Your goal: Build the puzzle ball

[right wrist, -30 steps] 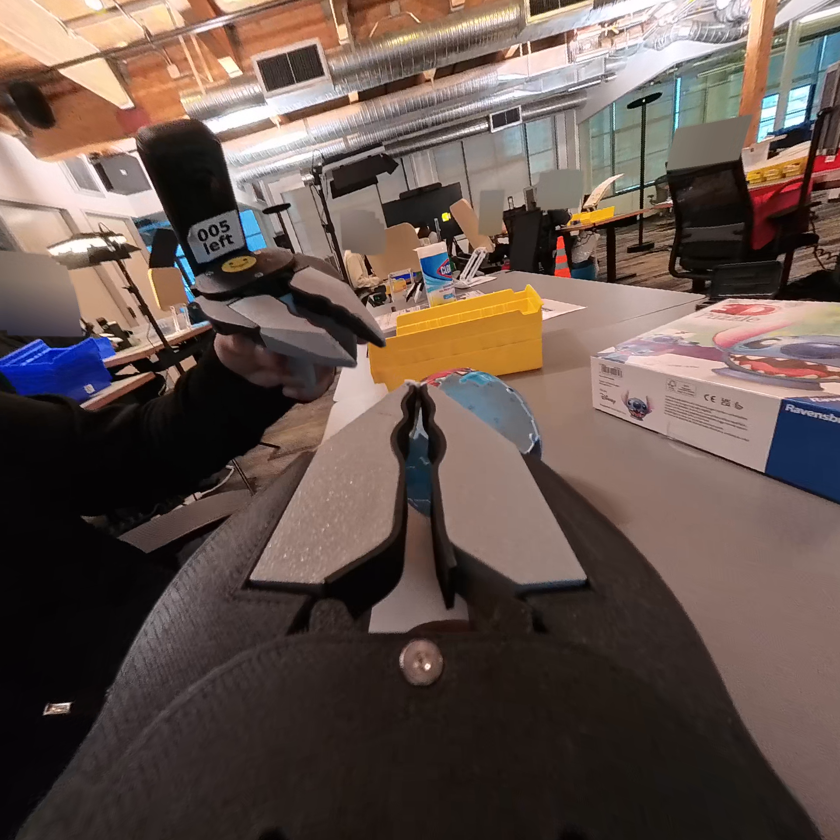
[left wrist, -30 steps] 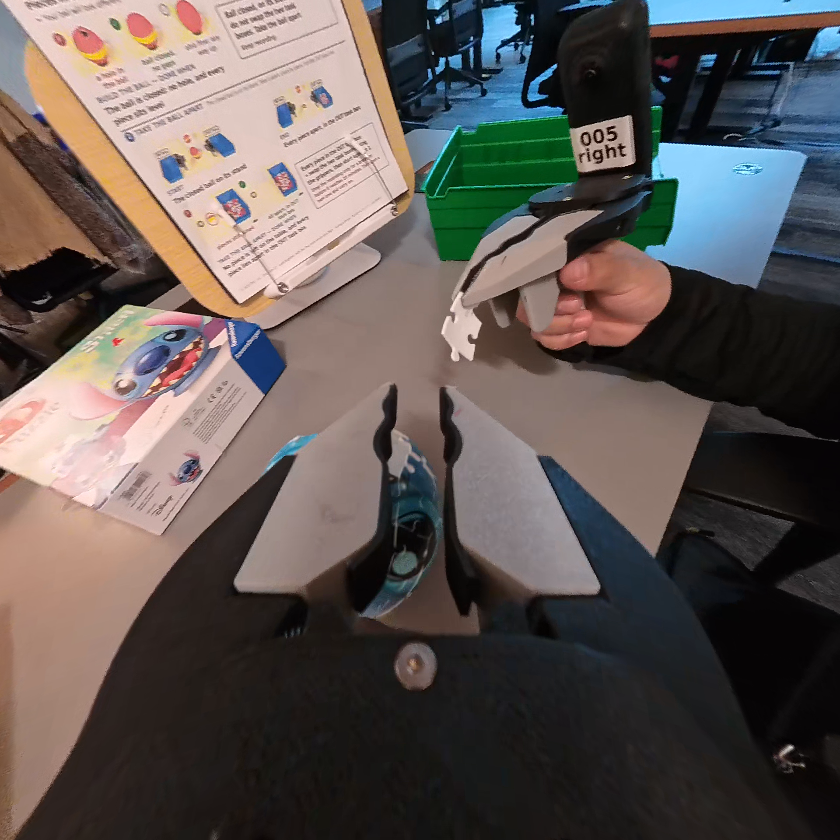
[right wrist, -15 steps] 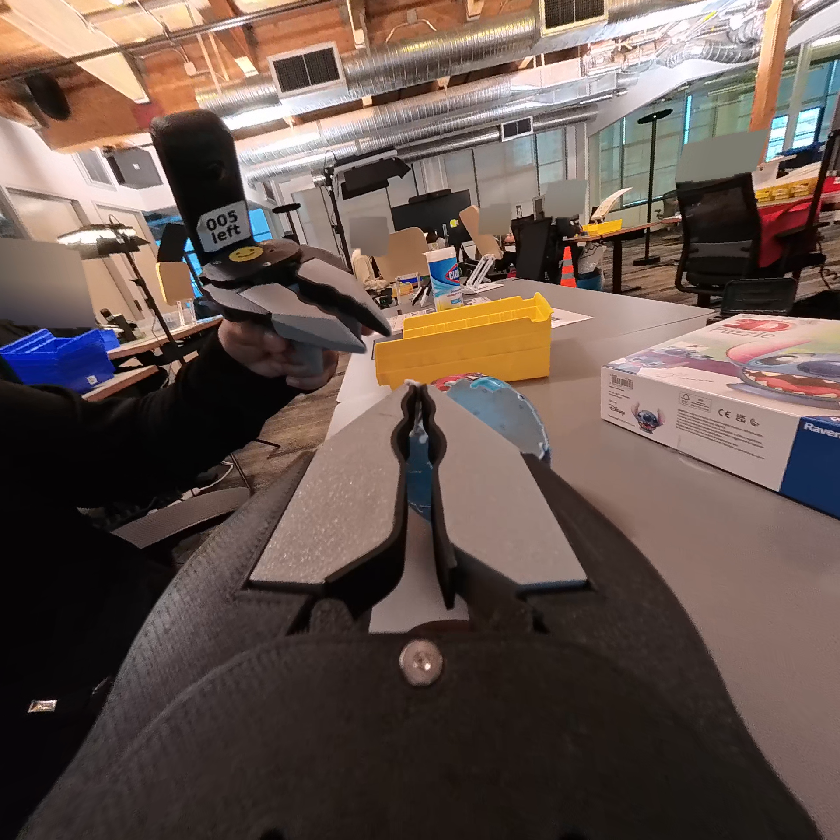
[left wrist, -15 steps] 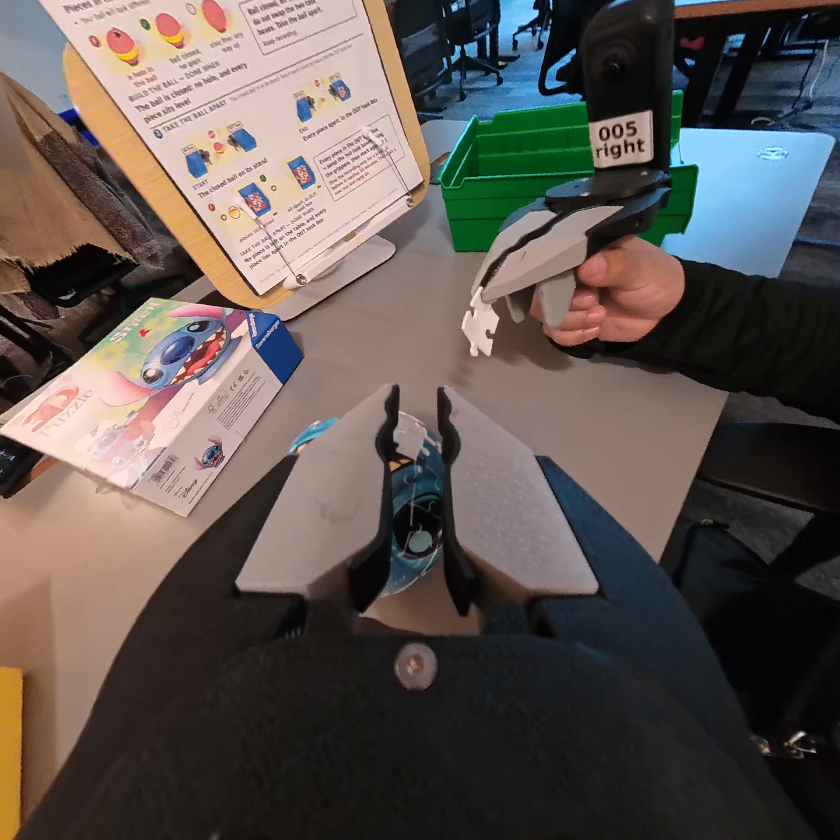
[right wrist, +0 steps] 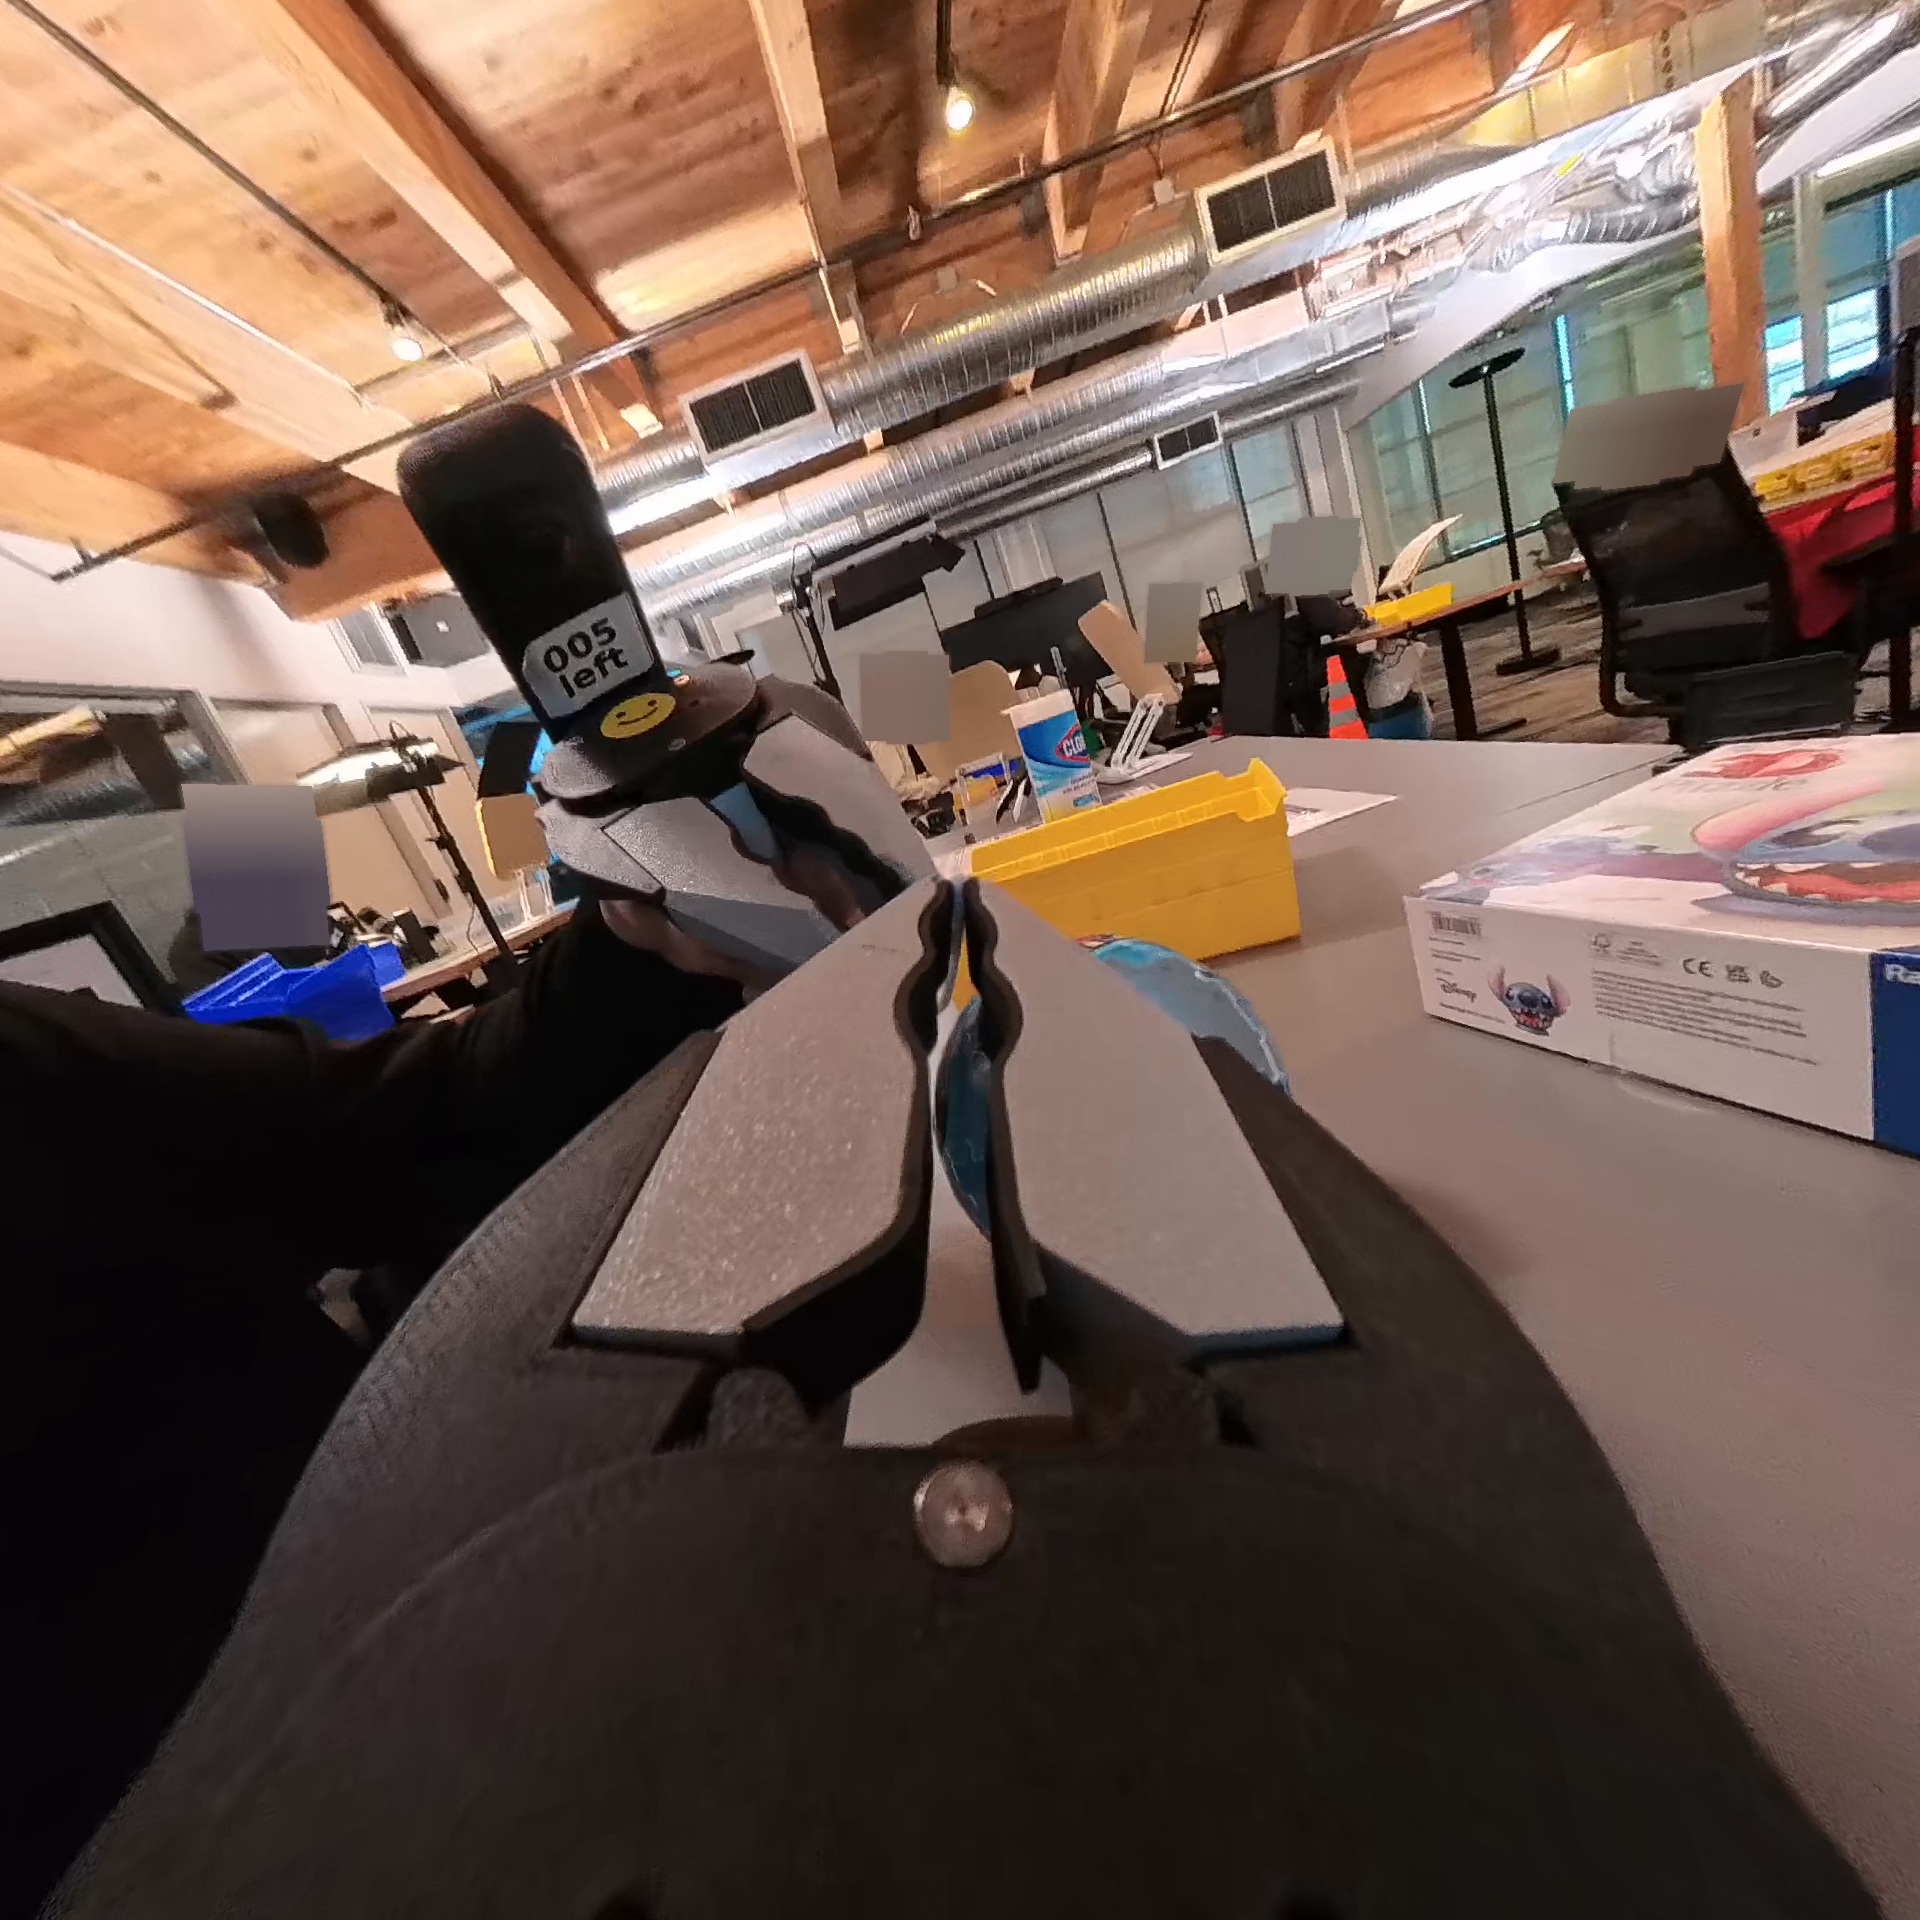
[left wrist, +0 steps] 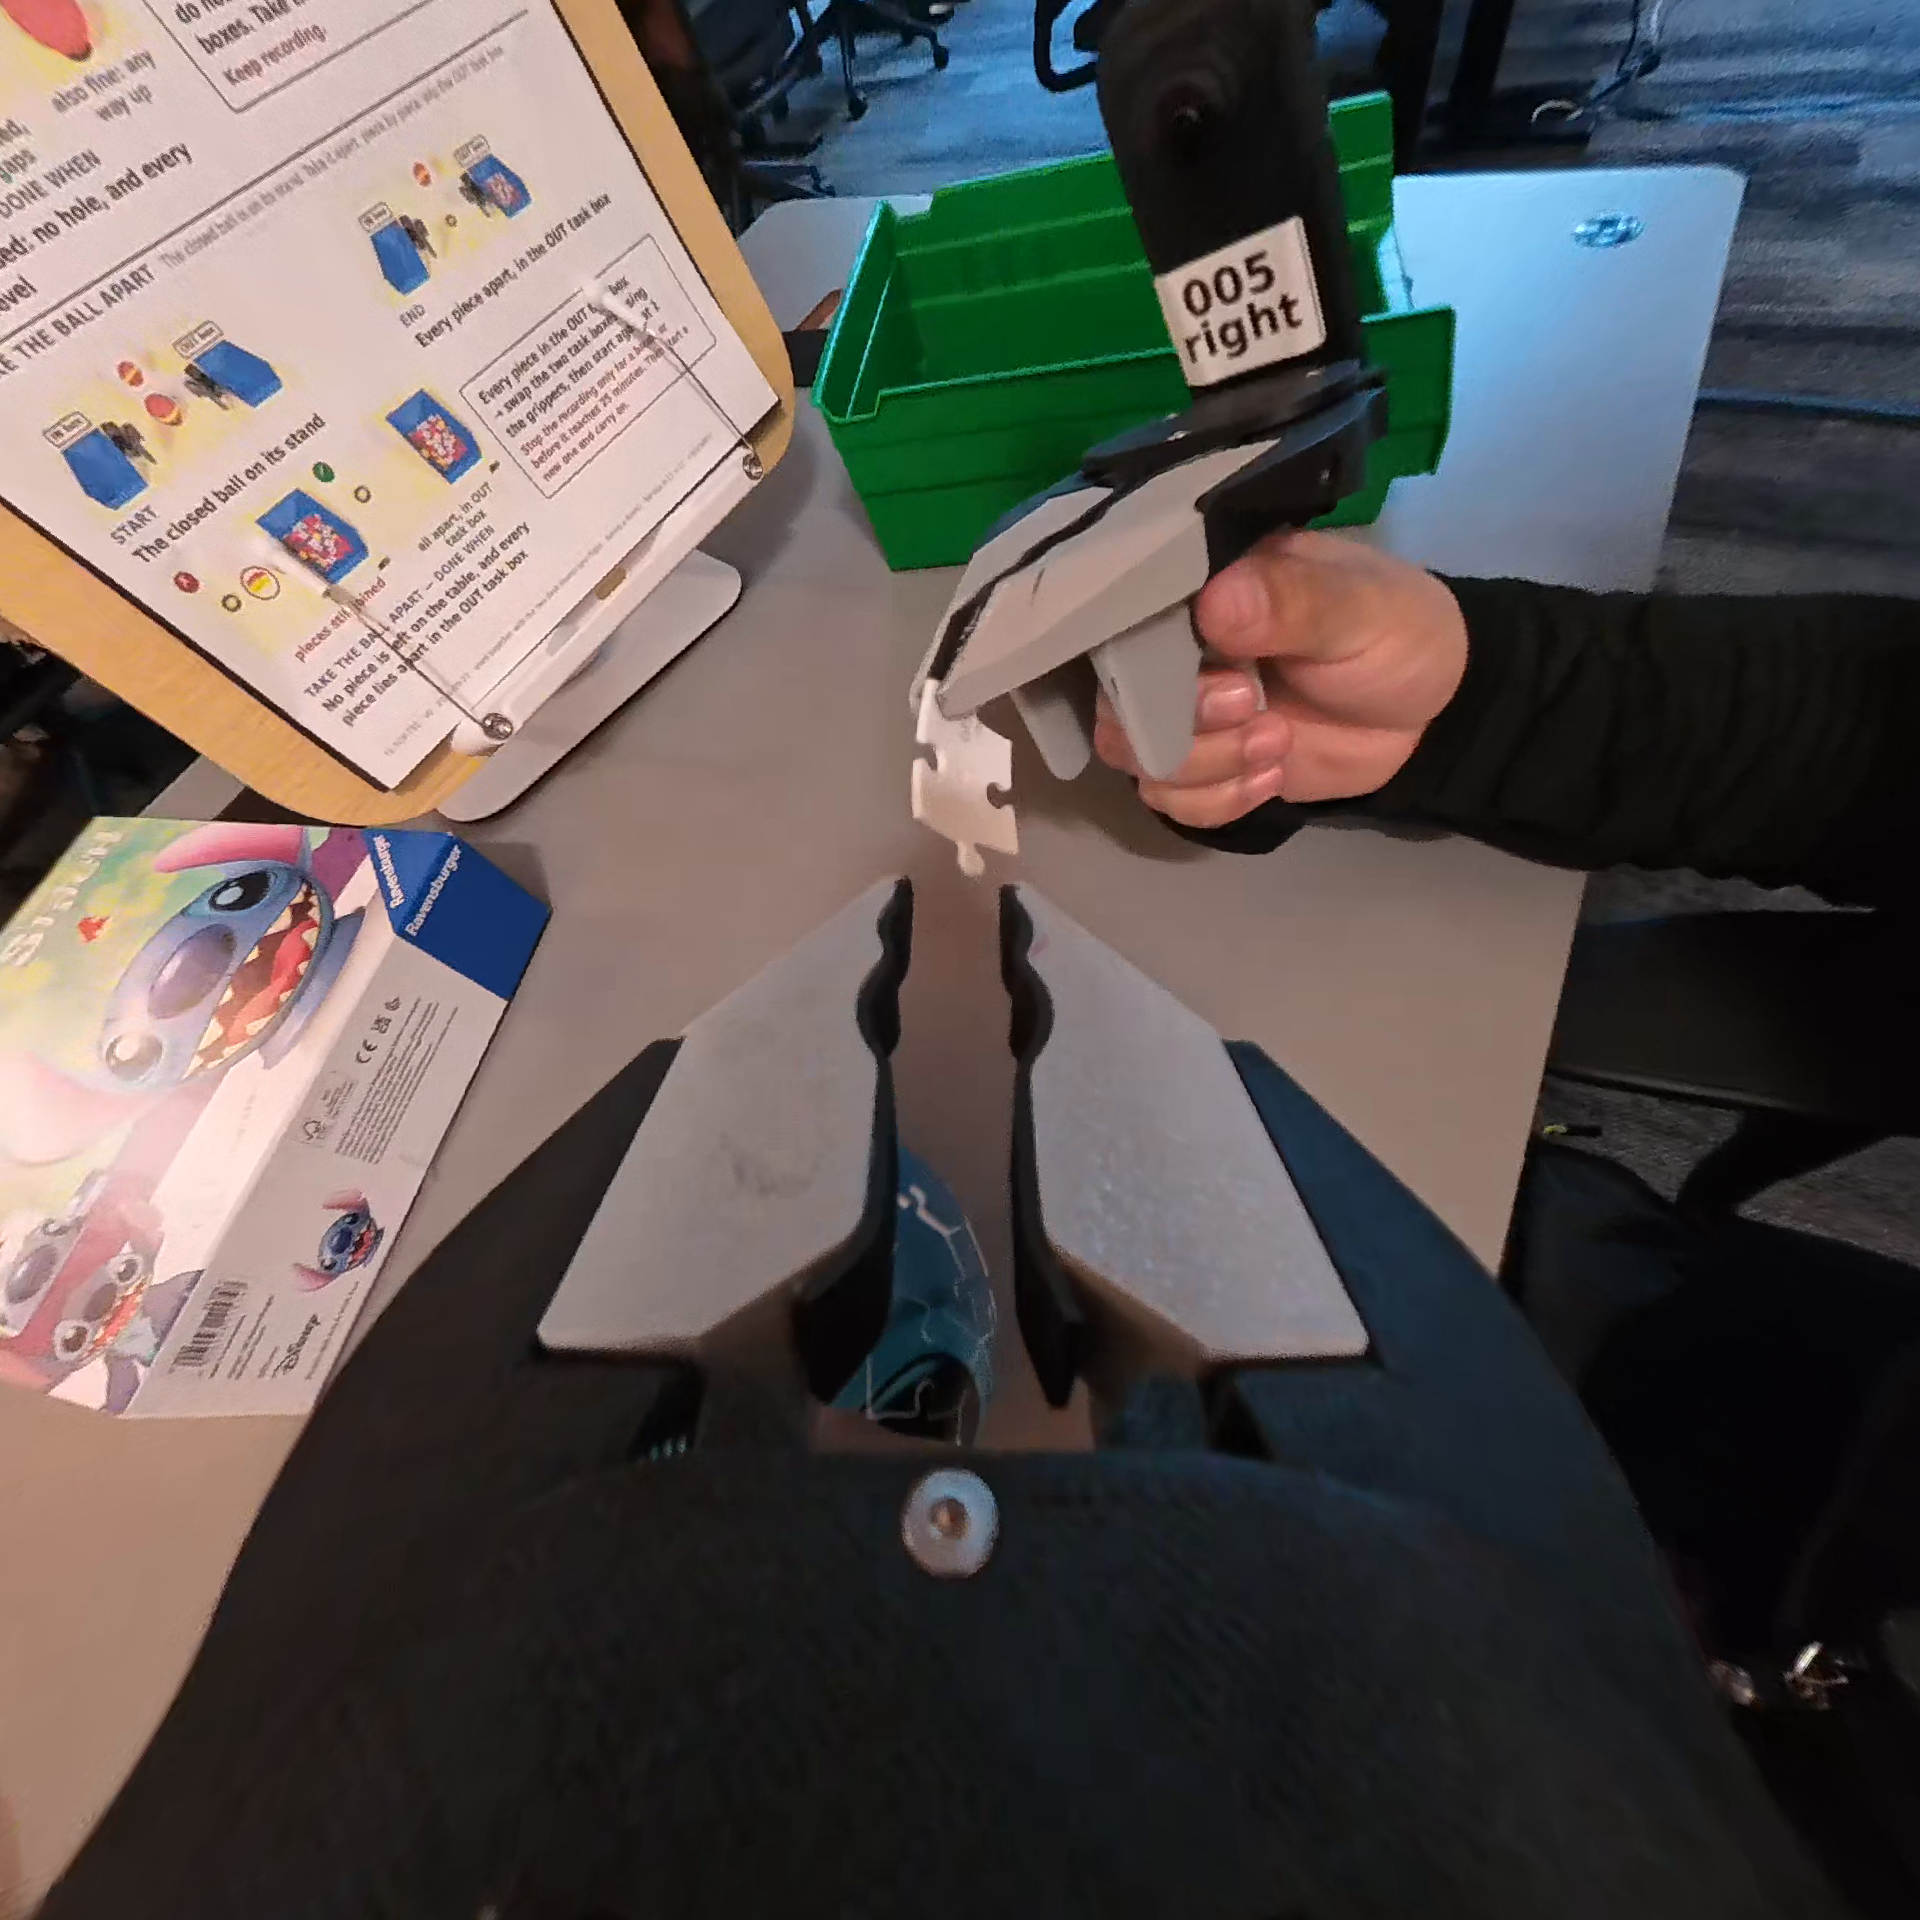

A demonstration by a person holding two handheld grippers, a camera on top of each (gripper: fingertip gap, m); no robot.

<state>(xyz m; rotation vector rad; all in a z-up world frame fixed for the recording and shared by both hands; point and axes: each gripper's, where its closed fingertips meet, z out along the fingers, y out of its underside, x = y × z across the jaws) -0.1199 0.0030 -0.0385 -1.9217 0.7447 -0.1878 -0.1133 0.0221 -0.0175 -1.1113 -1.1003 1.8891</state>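
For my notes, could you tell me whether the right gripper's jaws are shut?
Shut: the right gripper pinches a white puzzle piece by its upper edge.

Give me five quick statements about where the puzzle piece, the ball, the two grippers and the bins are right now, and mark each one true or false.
1. The right gripper pinches a white puzzle piece. True.
2. The piece is already locked into the partly built ball. False: it hangs in the air, apart from the ball.
3. The left gripper has its fingers pressed fully together. False: a clear gap shows between them.
4. The puzzle box lies flat on the table. True.
5. The green bin stands on top of the puzzle box. False: it sits on the table farther back, behind the right gripper.
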